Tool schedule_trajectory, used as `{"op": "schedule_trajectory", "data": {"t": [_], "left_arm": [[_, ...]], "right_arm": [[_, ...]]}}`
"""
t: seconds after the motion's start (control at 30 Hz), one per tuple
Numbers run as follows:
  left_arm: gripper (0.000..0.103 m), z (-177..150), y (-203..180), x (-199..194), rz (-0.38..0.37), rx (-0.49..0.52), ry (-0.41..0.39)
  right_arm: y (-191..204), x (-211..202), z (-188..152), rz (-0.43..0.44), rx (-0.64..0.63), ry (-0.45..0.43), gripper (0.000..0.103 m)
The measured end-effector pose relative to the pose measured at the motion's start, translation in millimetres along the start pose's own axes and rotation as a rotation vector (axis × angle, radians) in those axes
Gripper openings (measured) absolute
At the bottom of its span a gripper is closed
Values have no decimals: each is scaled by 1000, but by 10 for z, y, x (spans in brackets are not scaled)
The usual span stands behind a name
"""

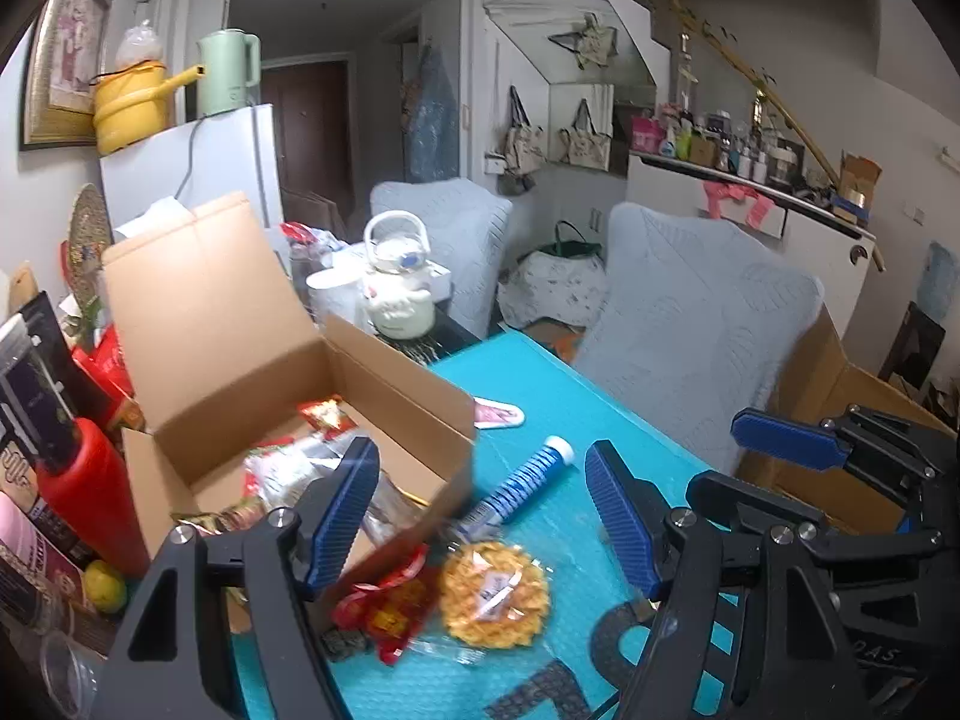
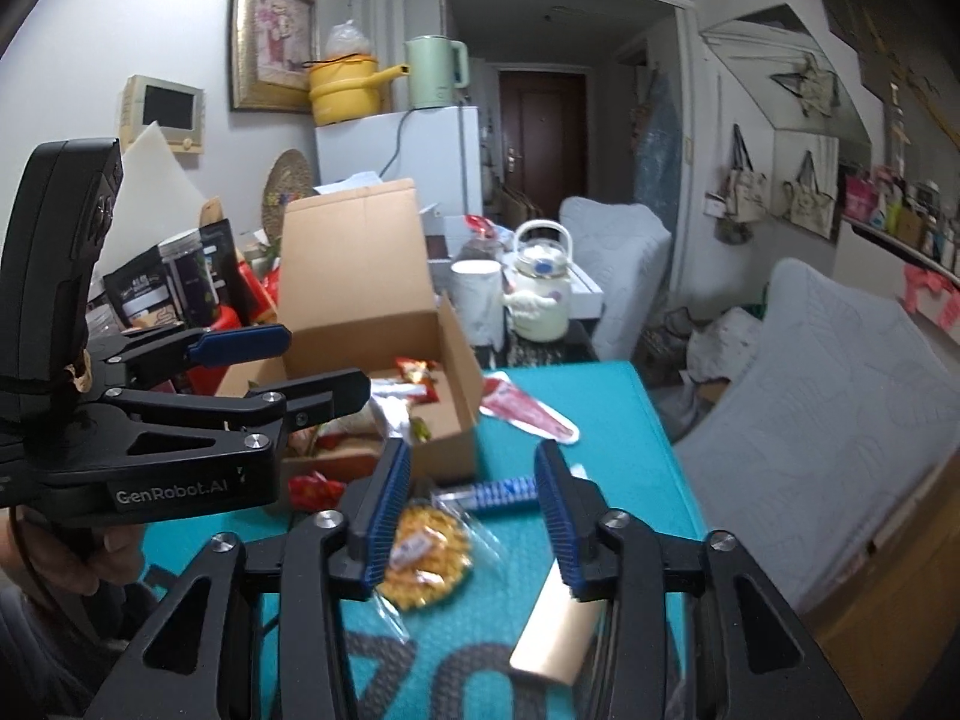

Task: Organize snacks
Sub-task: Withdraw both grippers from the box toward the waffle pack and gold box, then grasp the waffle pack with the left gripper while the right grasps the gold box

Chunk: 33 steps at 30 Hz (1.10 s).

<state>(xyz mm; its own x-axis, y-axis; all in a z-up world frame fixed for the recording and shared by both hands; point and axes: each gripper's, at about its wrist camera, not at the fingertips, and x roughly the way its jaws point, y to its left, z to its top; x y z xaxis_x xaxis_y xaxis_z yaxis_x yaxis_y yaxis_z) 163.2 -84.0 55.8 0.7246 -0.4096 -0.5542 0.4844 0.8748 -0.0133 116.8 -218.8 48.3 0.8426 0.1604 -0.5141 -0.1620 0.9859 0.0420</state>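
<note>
Plainly printed "GenRobot.AI" along the left claw, spread and holding nothing, over the open cardboard box of snack packets. Right claw likewise spread, above the teal surface; round yellow snack under its left finger, blue-striped tube just ahead.
</note>
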Motion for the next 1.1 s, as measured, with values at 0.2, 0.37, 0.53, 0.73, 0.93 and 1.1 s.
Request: {"op": "schedule_trajectory", "data": {"t": [0.2,0.37,0.53,0.73,0.93,1.1], "left_arm": [[71,-110,-162,56,5,-2,25],[71,-283,-233,171,16,4,100],[71,-506,-283,291,33,9,172],[71,-719,-273,446,38,7,235],[71,-875,-153,649,33,-29,277],[71,-936,-63,848,34,-39,303]], "right_arm": [[-126,-70,-197,-39,16,24,47],[-219,-70,-394,-49,44,49,53],[-282,2,-590,-60,76,84,56],[-369,201,-797,-52,112,148,59],[-403,397,-938,-46,120,187,68],[-412,588,-983,-56,123,220,71]]}}
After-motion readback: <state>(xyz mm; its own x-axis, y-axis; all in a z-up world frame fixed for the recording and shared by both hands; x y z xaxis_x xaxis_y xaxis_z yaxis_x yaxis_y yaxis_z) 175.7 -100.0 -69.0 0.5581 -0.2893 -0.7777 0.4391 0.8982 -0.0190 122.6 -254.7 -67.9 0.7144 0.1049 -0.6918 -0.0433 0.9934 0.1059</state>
